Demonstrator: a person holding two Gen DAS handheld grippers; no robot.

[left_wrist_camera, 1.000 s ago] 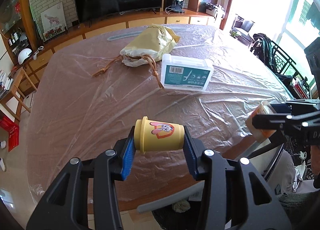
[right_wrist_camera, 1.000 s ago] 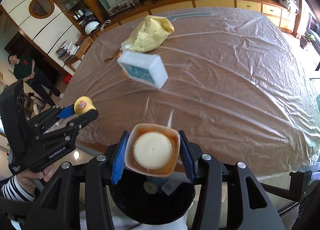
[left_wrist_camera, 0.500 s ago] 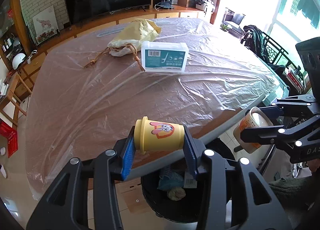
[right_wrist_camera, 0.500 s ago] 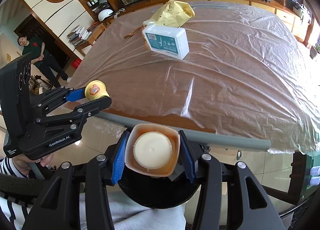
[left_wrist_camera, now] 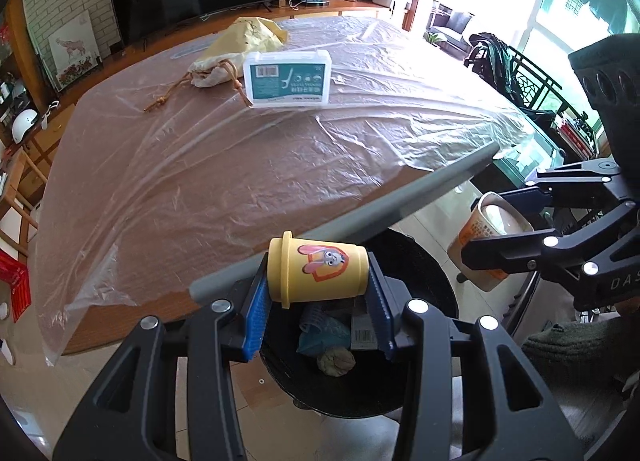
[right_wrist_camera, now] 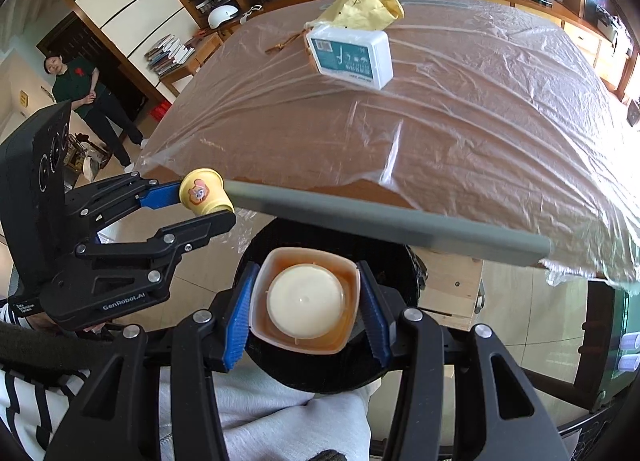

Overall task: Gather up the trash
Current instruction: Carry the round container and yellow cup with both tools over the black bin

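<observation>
Left wrist view: our left gripper (left_wrist_camera: 318, 301) jaws pinch a light, stiff yellow cup (left_wrist_camera: 318, 275) by its ends above the bin (left_wrist_camera: 420, 389); our right gripper (right_wrist_camera: 306, 309) squeezes a soft paper cup (right_wrist_camera: 306, 301) there too.

The black bin (left_wrist_camera: 420, 393) stands open on the floor just off the desk (left_wrist_camera: 200, 189) edge, its mouth unobstructed from above except for what hangs over it: the left gripper (left_wrist_camera: 318, 293) clamped on the yellow cup (left_wrist_camera: 318, 273), and the right gripper (right_wrist_camera: 306, 307) clamped on the orange tub (right_wrist_camera: 306, 301). The grey edge bar (right_wrist_camera: 384, 221) of the desk crosses above the bin's far rim and blocks any forward passage there. Trash (left_wrist_camera: 324, 337) already lies at the bin's bottom. On the desk, the white box (left_wrist_camera: 288, 79) and the yellow pouch (left_wrist_camera: 244, 45) sit well back, leaving the near plastic-covered surface open.
</observation>
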